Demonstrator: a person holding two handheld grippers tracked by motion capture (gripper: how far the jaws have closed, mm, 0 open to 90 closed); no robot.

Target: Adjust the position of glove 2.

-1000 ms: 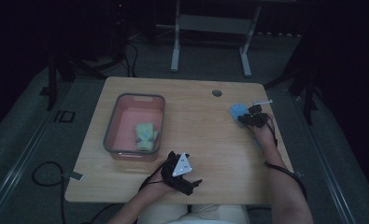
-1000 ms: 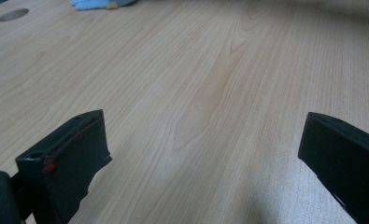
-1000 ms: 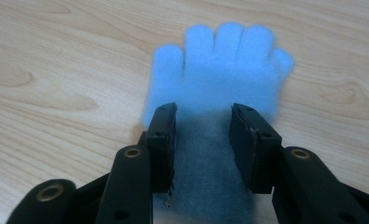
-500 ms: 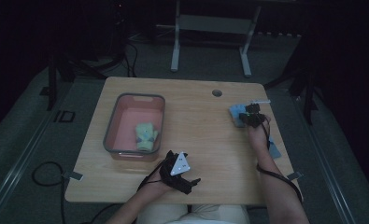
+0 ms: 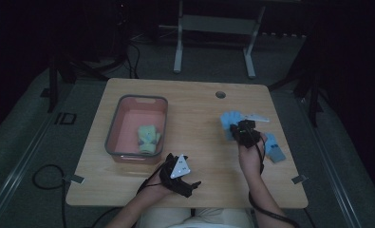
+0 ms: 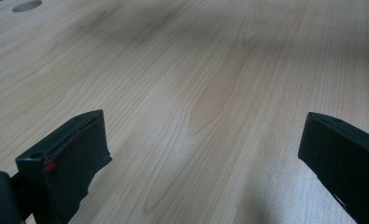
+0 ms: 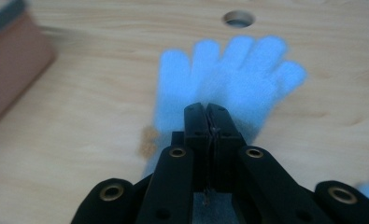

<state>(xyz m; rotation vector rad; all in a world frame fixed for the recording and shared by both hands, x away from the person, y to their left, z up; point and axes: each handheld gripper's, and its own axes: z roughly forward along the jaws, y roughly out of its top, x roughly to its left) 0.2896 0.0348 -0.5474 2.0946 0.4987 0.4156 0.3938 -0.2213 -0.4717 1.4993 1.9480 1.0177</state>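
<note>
My right gripper (image 5: 242, 128) is shut on a light blue glove (image 5: 229, 121) to the right of the table's middle. In the right gripper view its black jaws (image 7: 206, 114) are pressed together on the cuff end of the blue glove (image 7: 233, 74), and the glove's fingers spread out beyond them. A second blue glove (image 5: 274, 148) lies to the right of that hand. My left gripper (image 5: 178, 173) rests near the front edge, and its jaws (image 6: 201, 158) stand wide apart over bare wood with nothing between them.
A pink tray with a grey rim (image 5: 114, 137) sits at the left and holds a green-yellow glove (image 5: 147, 138). A small white object (image 5: 257, 117) lies just beyond the right gripper. A round hole (image 5: 220, 94) is in the tabletop near the far edge.
My right gripper has closed on the blue glove and carried it left and toward the person. The left gripper has stayed in place.
</note>
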